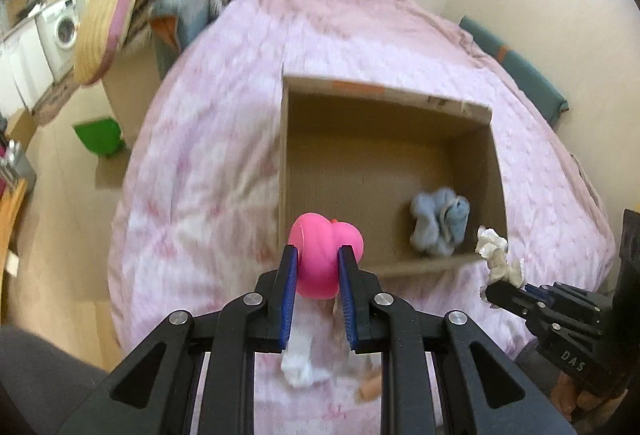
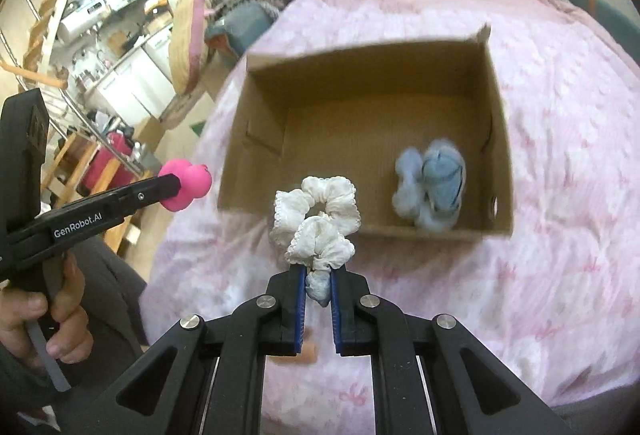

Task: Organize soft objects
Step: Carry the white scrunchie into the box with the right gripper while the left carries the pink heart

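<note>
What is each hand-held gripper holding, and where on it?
The left hand-held gripper squeezes a pink rubber duck across its body. The right hand-held gripper pinches a white scrunchie by its near edge.

Pink rubber duck (image 1: 326, 255): raised, near-left of the open cardboard box (image 1: 285, 155). White frilled scrunchie (image 2: 316, 219): raised, dangling before the box's near wall. Pale blue scrunchie (image 2: 432, 185): crumpled on box floor, near-right corner.

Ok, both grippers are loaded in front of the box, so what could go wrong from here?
The right gripper pinches only the tail of the white scrunchie, so it may slip out short of the cardboard box. The round pink toy could squirt from the left gripper. Either drop might land on the pink bedspread.
</note>
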A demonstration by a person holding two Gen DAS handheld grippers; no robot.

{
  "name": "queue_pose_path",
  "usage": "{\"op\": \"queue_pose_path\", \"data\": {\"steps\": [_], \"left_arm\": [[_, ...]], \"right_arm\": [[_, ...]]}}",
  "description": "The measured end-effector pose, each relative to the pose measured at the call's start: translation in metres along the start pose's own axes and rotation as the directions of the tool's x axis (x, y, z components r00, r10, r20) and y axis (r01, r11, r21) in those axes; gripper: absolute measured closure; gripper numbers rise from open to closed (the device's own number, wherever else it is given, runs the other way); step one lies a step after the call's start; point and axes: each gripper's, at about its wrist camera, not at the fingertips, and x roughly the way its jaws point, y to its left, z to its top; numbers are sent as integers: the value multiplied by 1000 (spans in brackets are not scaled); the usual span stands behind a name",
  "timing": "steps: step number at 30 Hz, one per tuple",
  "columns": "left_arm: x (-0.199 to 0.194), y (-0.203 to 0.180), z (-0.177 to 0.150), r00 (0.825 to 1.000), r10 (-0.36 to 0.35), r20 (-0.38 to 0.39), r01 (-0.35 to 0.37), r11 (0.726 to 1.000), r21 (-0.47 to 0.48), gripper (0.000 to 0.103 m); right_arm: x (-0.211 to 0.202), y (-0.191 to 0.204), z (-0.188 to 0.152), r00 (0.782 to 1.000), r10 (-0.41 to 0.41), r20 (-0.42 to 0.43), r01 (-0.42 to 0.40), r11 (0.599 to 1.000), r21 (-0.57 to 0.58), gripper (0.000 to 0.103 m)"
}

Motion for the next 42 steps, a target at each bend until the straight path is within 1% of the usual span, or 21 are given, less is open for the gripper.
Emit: {"op": "queue_pose_path", "data": {"steps": [4, 7, 10, 14, 15, 17, 19, 23, 28, 35, 42], "left_arm": [[7, -11, 24, 999, 19, 32, -21, 999, 43, 85], [24, -18, 36, 999, 23, 30, -25, 997, 69, 85], [46, -23, 42, 999, 46, 20, -48, 995, 91, 85], [75, -27, 41, 999, 51, -18, -49, 994, 98, 85], [81, -27, 39, 998, 45, -35, -41, 994, 100, 85], [92, -28, 32, 998, 23, -62, -17, 994, 104, 85], [100, -29, 26, 997, 22, -70, -14, 993, 116, 85], [110, -28, 19, 995, 3, -100, 9, 993, 114, 85], [115, -23, 16, 995, 24, -96, -14, 994, 110, 85], [111, -16, 18, 994, 27, -104, -19, 997, 81, 85], [105, -31, 29, 993, 87, -82, -79, 993, 93, 85]], "right_arm": [[-3, -8, 23, 998, -5, 58, 5, 1000, 5, 91], [4, -11, 41, 995, -15, 98, 15, 1000, 4, 91], [16, -20, 56, 992, -35, 124, 32, 999, 28, 91], [40, -38, 60, 993, -49, 103, 40, 996, 84, 91], [46, -42, 58, 994, -64, 91, 56, 995, 85, 91], [55, -50, 55, 996, -61, 59, 55, 993, 105, 91], [63, -55, 52, 997, -66, 32, 62, 991, 118, 91], [73, -56, 49, 998, -63, 12, 61, 991, 117, 91], [83, -51, 47, 997, -79, -7, 80, 992, 100, 91], [84, -48, 48, 996, -82, -27, 85, 989, 121, 91], [82, -45, 50, 997, -78, -28, 81, 991, 106, 91]]}}
